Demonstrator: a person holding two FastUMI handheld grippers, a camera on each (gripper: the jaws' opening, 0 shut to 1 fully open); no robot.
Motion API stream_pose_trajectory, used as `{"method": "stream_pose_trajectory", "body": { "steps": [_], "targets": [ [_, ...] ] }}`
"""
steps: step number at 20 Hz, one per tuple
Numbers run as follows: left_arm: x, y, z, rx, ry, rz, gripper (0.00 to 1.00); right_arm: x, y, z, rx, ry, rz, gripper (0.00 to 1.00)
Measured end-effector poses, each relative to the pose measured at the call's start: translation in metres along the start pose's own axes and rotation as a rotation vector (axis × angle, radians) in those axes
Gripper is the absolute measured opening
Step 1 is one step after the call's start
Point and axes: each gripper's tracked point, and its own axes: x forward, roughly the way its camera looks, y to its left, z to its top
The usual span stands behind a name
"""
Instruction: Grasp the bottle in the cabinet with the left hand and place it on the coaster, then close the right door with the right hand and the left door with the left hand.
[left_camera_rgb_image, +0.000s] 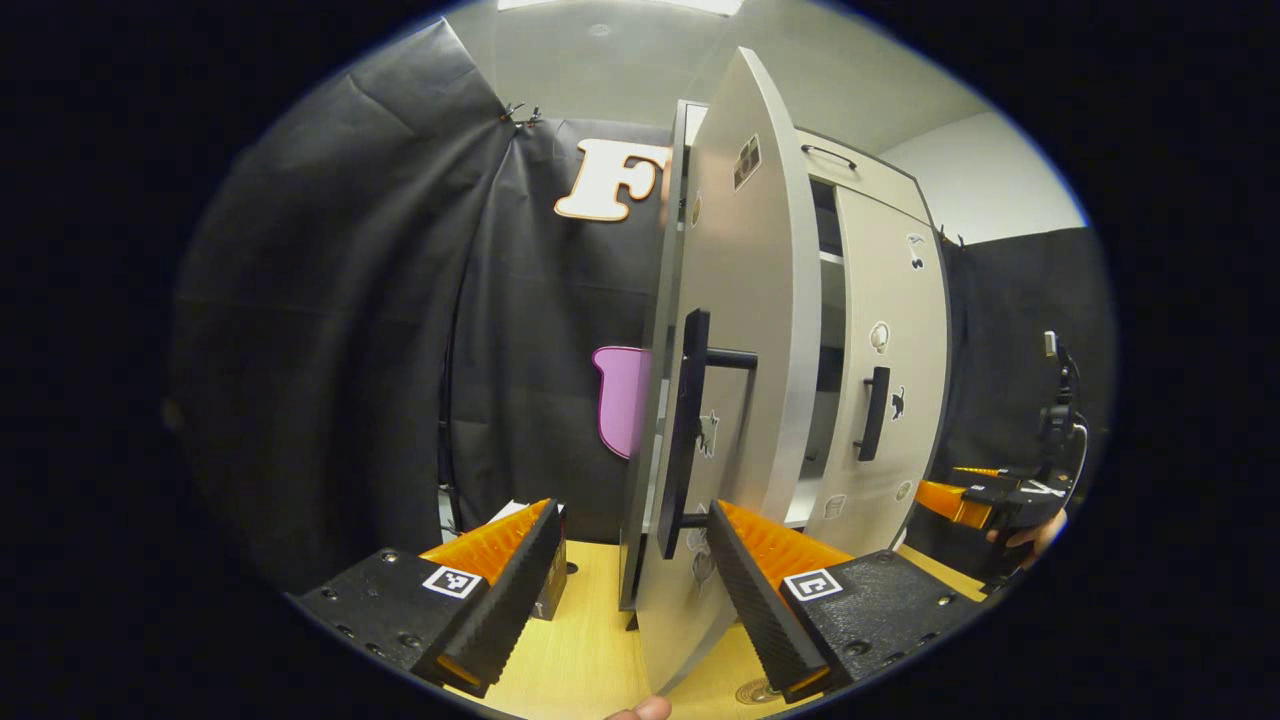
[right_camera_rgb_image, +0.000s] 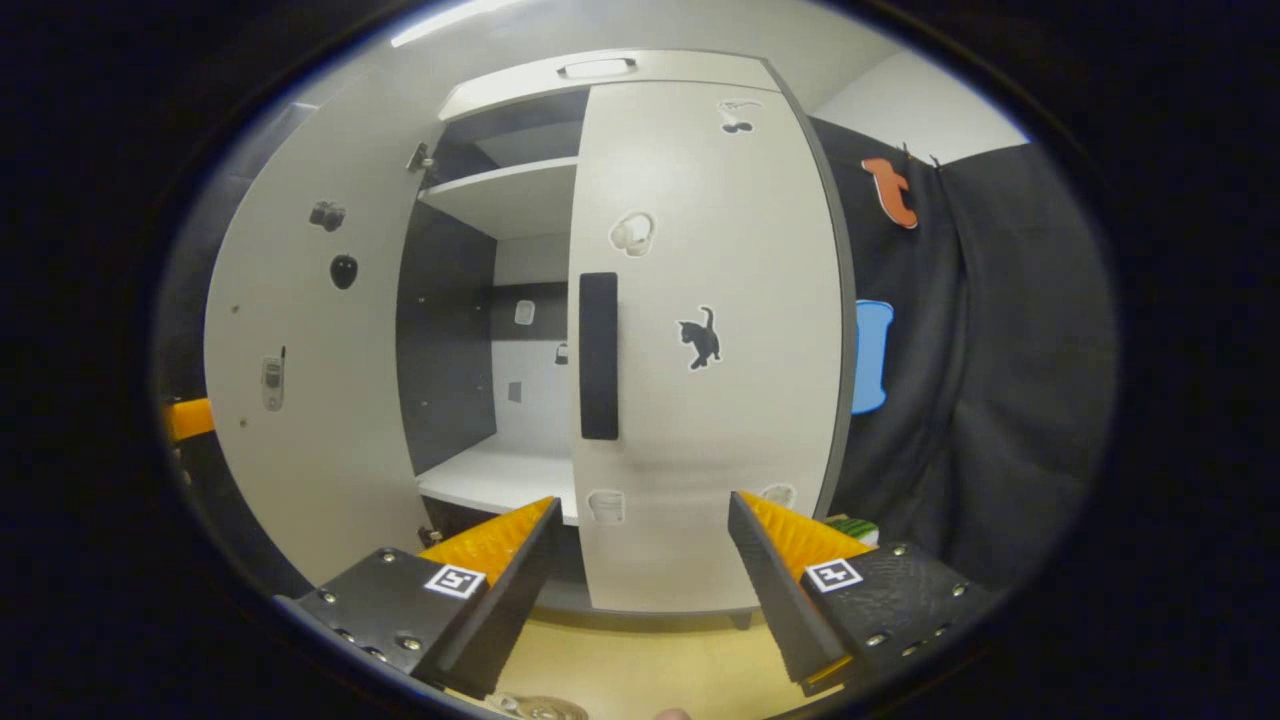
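Black cloth walls close round a pale cabinet (right_camera_rgb_image: 640, 330) on a light wooden tabletop (left_camera_rgb_image: 590, 640) — right door (right_camera_rgb_image: 705, 340) shut, left door (left_camera_rgb_image: 740, 350) ajar.

Left gripper view takes the left door nearly edge-on, its long dark bar handle (left_camera_rgb_image: 685, 430) just ahead of the left gripper (left_camera_rgb_image: 632, 570), whose ribbed fingers stand wide and hold nothing; the right gripper (left_camera_rgb_image: 985, 500) shows far off beside the cabinet. Right gripper view faces the front — smooth matte panels with small stickers, a flat dark handle (right_camera_rgb_image: 598, 355), bare white shelves (right_camera_rgb_image: 500, 475) in the gap. Its own fingers (right_camera_rgb_image: 640, 560) are spread wide too, empty. Glass, perhaps the bottle (right_camera_rgb_image: 540, 708), shows at the bottom edge; I cannot tell for certain.
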Motion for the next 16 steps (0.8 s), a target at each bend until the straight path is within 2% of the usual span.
{"method": "stream_pose_trajectory", "body": {
  "steps": [7, 10, 15, 16],
  "targets": [
    [0.009, -0.039, -0.003, 0.008, 0.007, -0.046, 0.94, -0.016, -0.009, -0.011, 0.023, 0.022, 0.012, 1.00],
    [0.015, -0.052, -0.004, 0.031, -0.001, -0.057, 0.94, -0.021, -0.021, -0.010, 0.048, 0.023, 0.001, 1.00],
    [0.026, -0.073, -0.011, 0.009, 0.015, -0.068, 0.94, -0.025, -0.043, -0.013, 0.074, 0.034, -0.028, 1.00],
    [0.029, -0.077, -0.011, 0.011, 0.012, -0.072, 0.89, -0.026, -0.047, -0.012, 0.079, 0.034, -0.031, 1.00]
  ]
}}
